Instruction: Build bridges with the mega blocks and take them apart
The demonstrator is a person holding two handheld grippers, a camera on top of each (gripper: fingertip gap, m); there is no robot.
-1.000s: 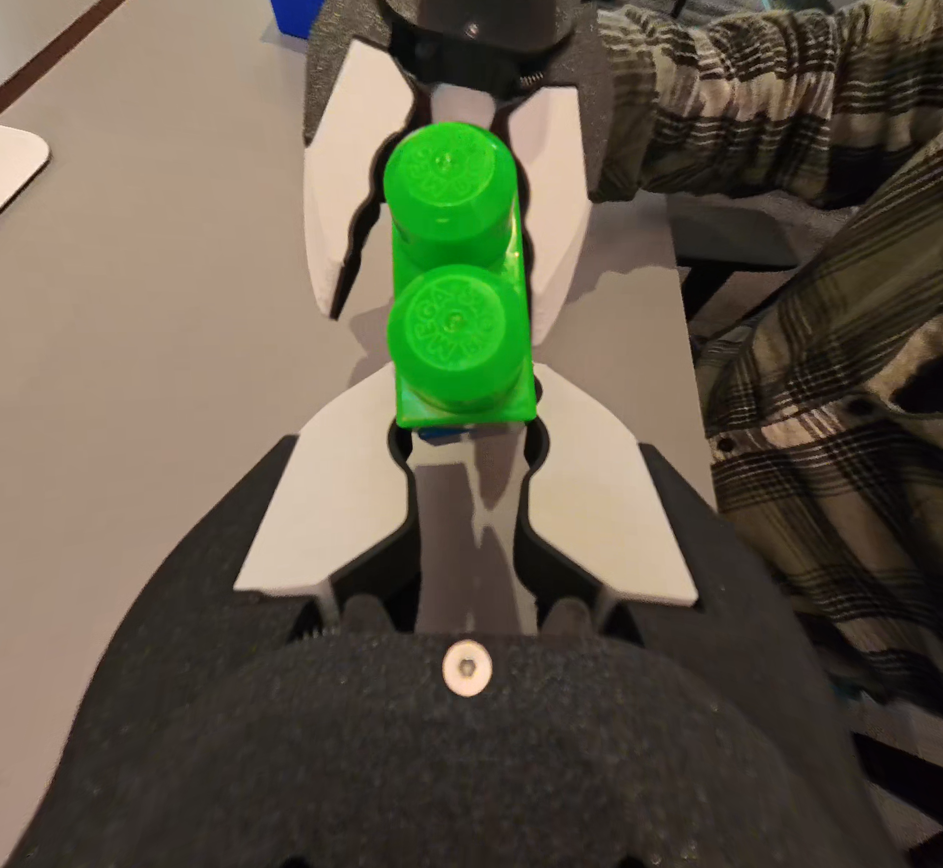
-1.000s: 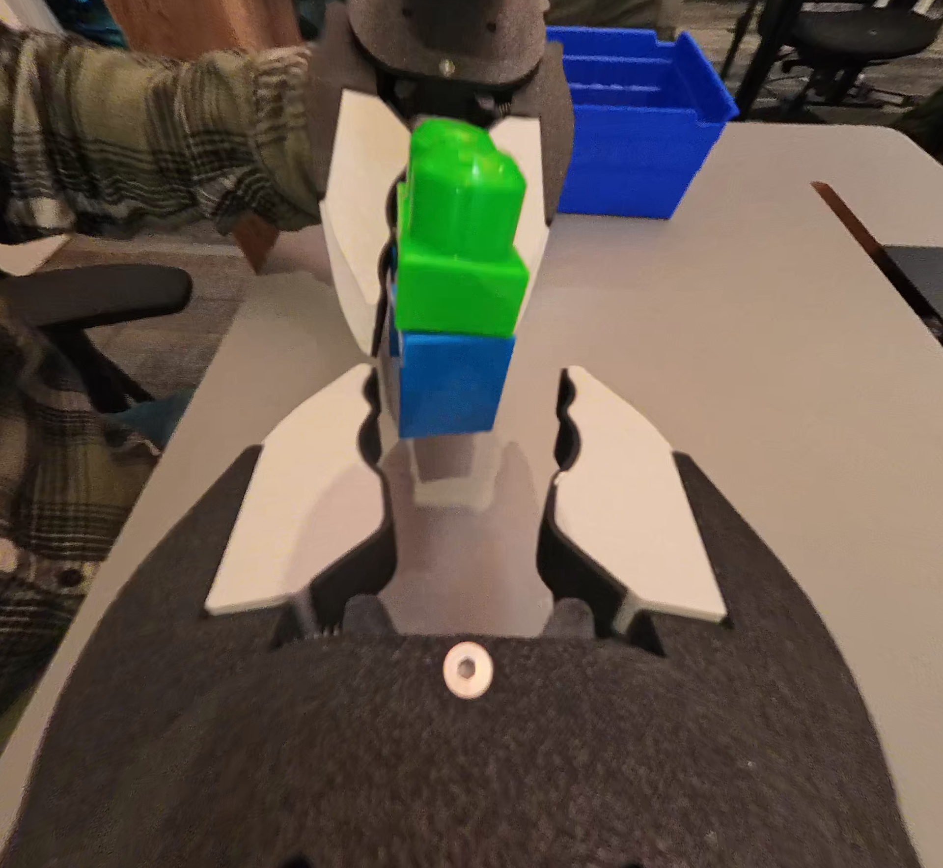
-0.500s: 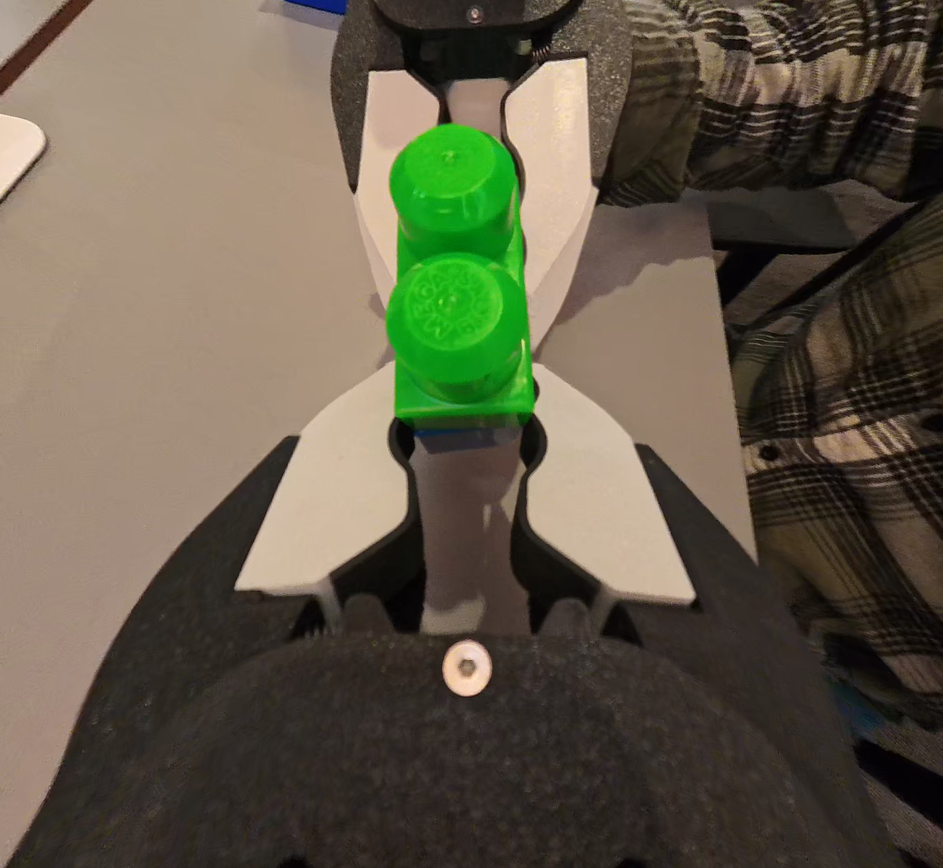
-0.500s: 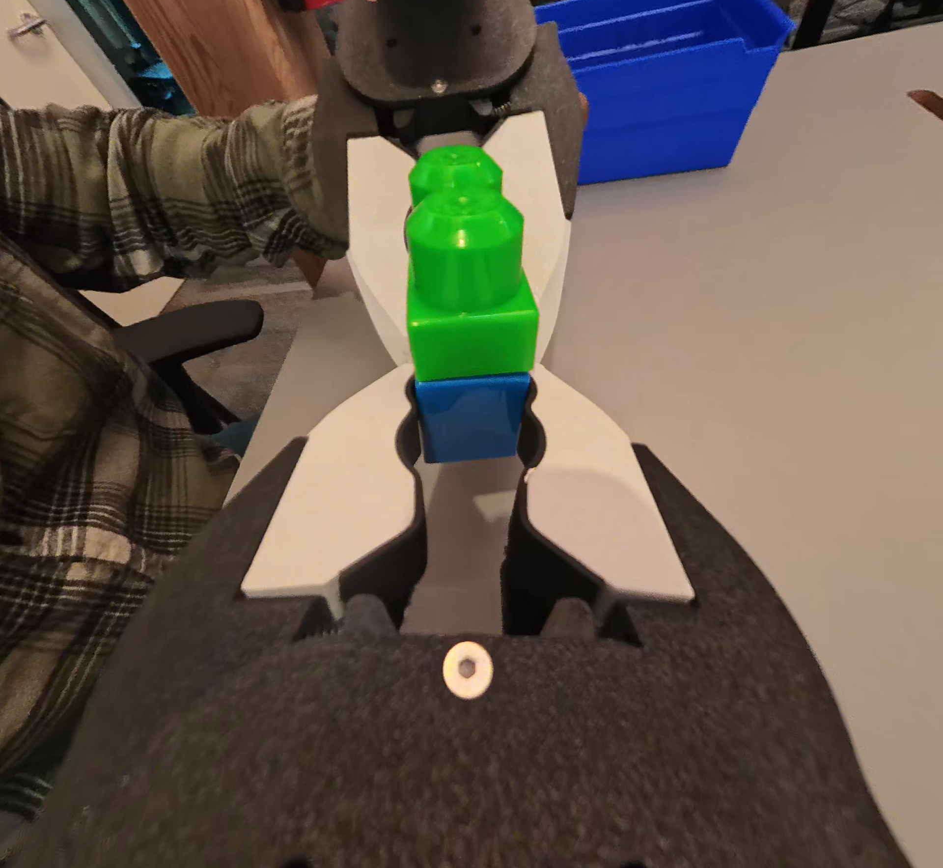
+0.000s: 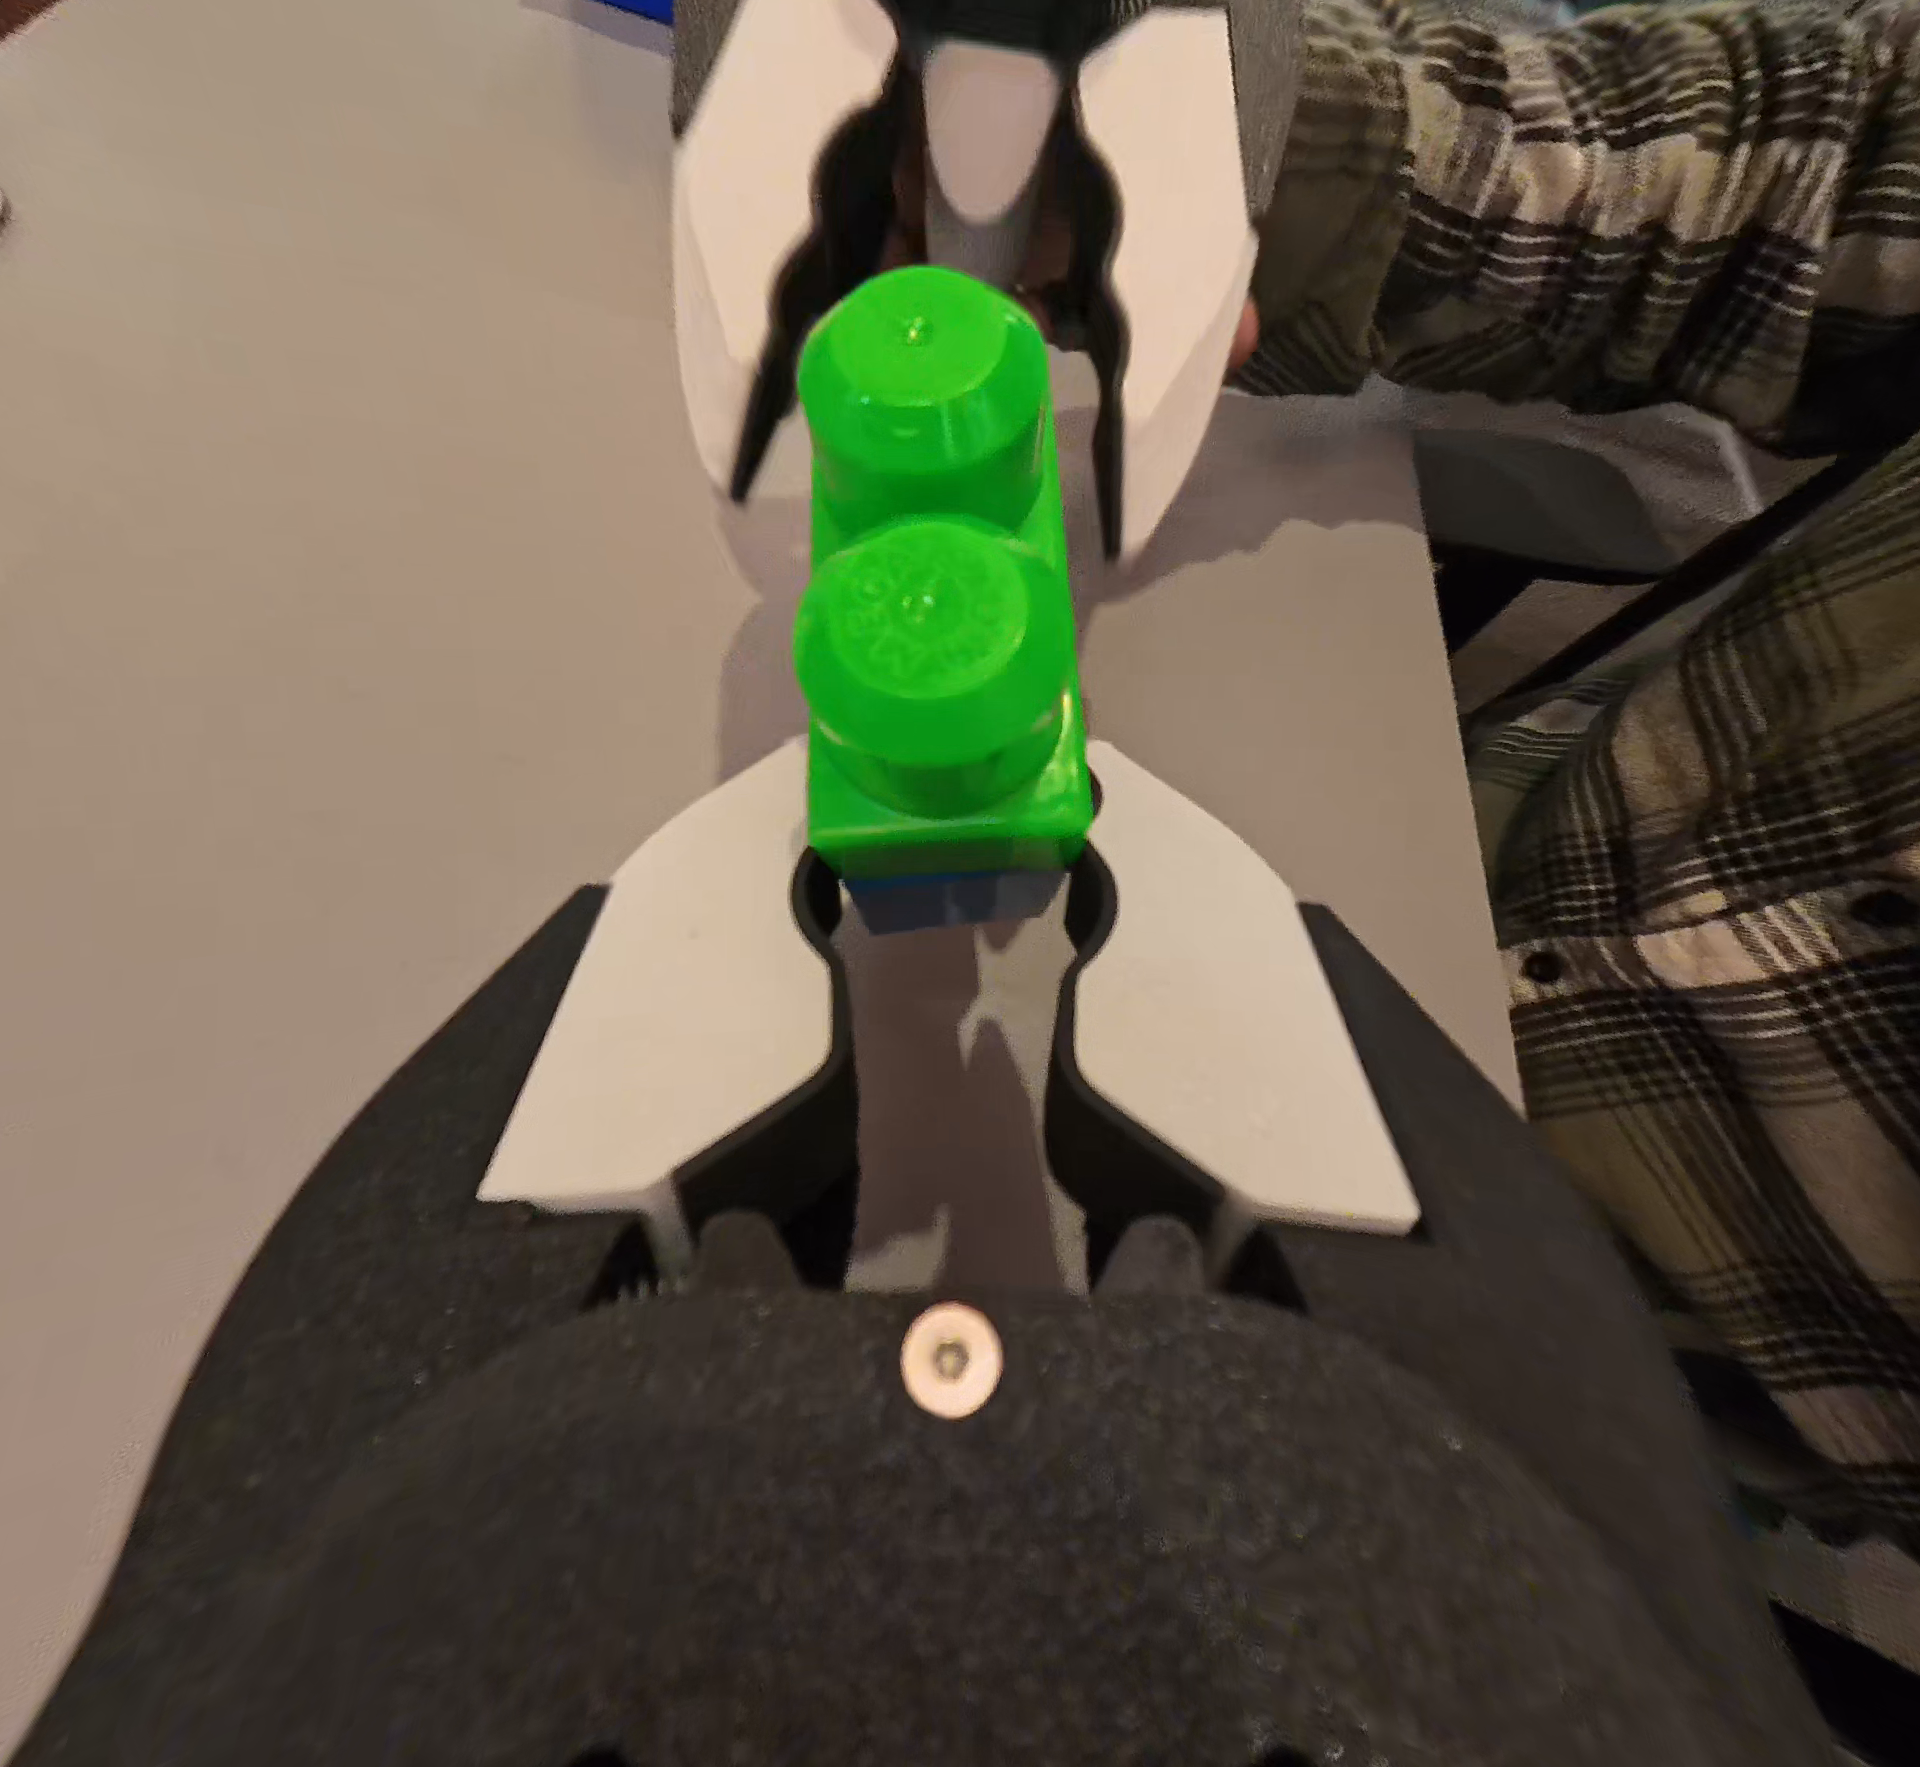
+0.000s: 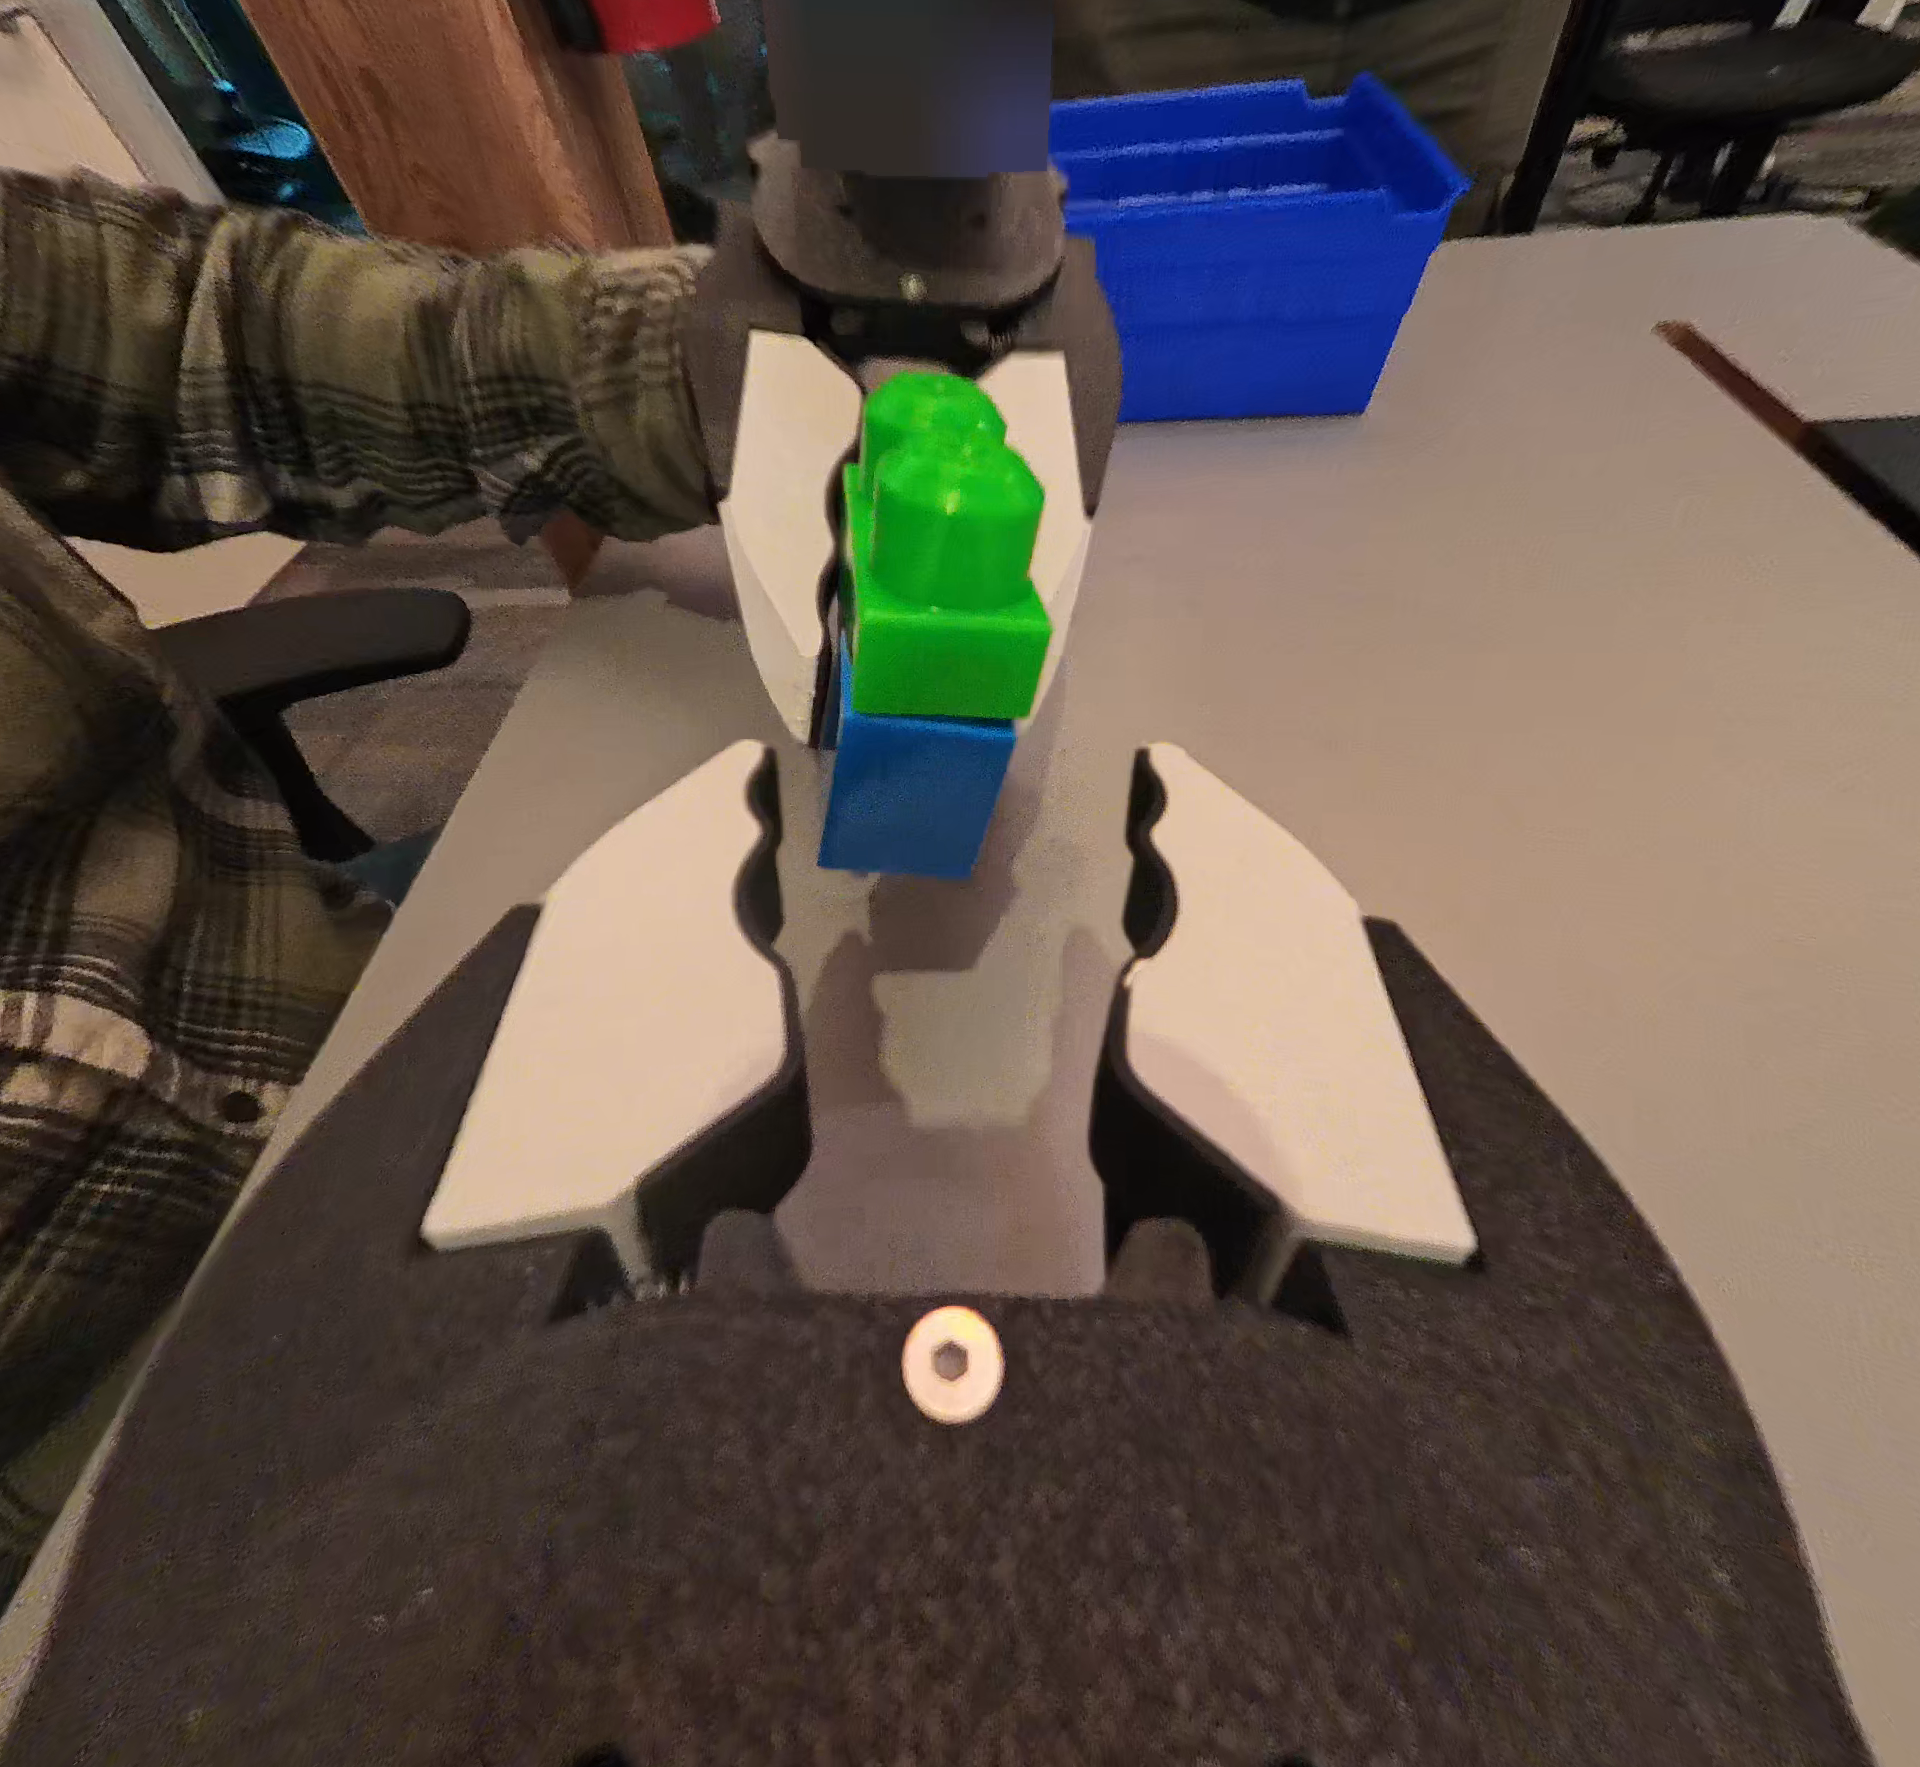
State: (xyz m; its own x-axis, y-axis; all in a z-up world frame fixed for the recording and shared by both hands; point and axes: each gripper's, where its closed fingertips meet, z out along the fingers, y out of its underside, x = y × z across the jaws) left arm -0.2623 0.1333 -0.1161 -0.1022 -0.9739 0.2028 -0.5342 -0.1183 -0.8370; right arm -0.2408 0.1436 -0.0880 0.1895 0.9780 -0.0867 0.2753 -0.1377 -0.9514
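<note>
Near the table (image 6: 1455, 678) edge, left gripper (image 5: 951, 870) clamps green/blue block stack (image 5: 940, 637); right gripper (image 6: 951, 844) spread apart, just clear.

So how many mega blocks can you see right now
2. The green block sits on top of the blue block, stacked over the grey table. The left gripper grips the stack; the right gripper is open. The blue bin could hide more.

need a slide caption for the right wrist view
Right tool open before a green block stacked on a blue block, left tool gripping it.
</note>
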